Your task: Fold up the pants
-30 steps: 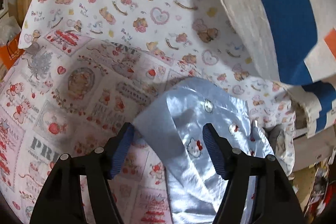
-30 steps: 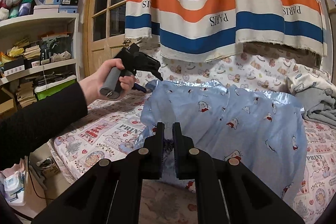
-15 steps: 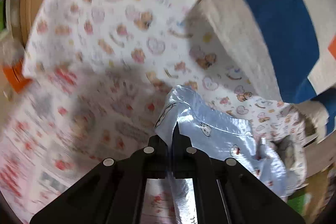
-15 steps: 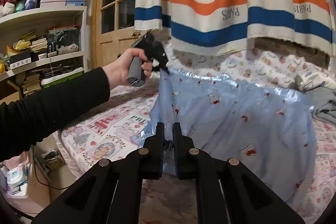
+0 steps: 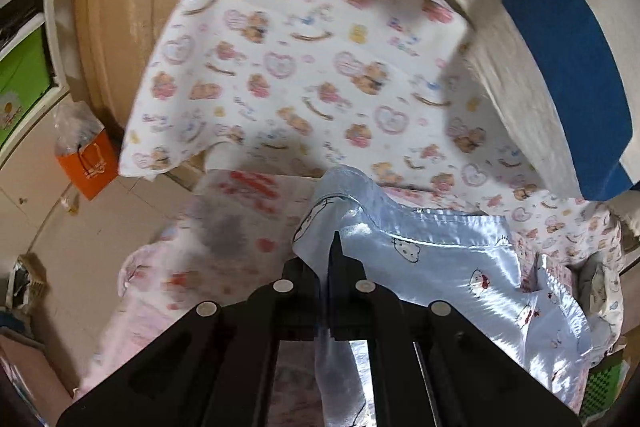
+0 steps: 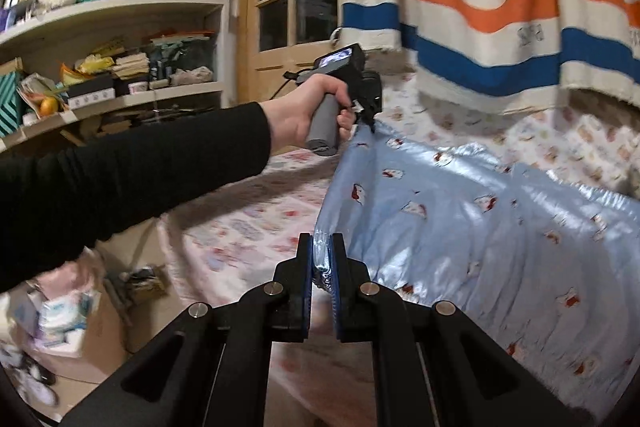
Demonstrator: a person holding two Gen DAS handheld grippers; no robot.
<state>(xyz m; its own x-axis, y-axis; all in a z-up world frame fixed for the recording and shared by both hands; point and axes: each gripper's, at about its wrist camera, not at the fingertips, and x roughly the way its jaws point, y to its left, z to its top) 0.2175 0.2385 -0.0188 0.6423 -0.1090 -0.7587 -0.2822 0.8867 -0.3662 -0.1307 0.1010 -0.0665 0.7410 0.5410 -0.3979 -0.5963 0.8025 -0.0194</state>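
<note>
At the left of the right wrist view, a person's hand (image 6: 310,115) is gripping the grey handle of the left gripper (image 6: 370,123), whose jaws are pinching the far upper corner of the pale blue satin pants (image 6: 460,227). The left wrist view is confirming it: the left gripper is clamped tight on a fold of that cloth, the jaws showing no gap. Nearer the camera, the right gripper (image 6: 321,259) is holding the near corner of the same edge, its jaws standing narrow with a bunch of shiny cloth squeezed between them.

Between the two grips the edge is hanging fairly taut, running away from the right gripper toward the left one, above the patterned bed sheet (image 6: 240,227). From that held edge the rest of the pants is spreading out to the right, lying over the bed (image 5: 180,267) toward the striped curtain (image 6: 500,7).

So the cloth lies wholly to the right of both grippers, and the fold probably calls for carrying the held edge rightward over the spread part, both hands moving together to keep the edge straight.
</note>
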